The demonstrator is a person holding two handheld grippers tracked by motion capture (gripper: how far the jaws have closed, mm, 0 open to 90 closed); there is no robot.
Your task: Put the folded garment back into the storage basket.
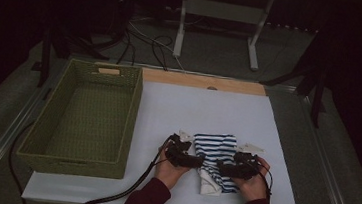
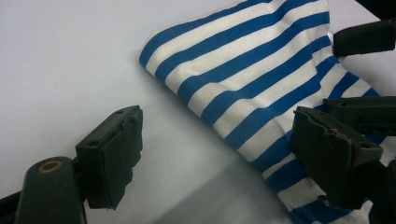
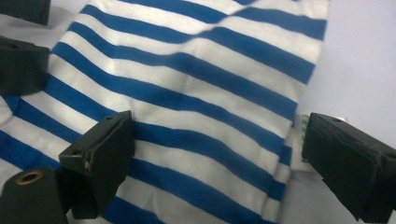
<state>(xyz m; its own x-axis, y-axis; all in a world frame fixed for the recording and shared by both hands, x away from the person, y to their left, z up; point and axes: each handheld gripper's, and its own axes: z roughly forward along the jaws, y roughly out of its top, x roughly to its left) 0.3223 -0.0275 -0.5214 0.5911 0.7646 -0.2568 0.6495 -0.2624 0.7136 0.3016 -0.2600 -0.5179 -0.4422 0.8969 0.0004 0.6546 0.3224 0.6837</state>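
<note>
Two hand-held grippers meet over a folded striped cloth on the white table.

The blue-and-white striped cloth (image 1: 216,158) lies at about 6 o'clock on the table (image 1: 178,112), near the person's edge; the green woven basket (image 1: 84,118) stands well apart at 9 o'clock; the left gripper (image 2: 215,154) has its jaws spread wide, one over bare table and the other above the cloth's striped edge; the right gripper (image 3: 215,158) likewise holds its jaws wide, straddling the cloth's side edge, one jaw over the stripes and one past the hem; from above, left hand (image 1: 172,167) and right hand (image 1: 254,182) flank the cloth at 9 and 3 o'clock.
</note>
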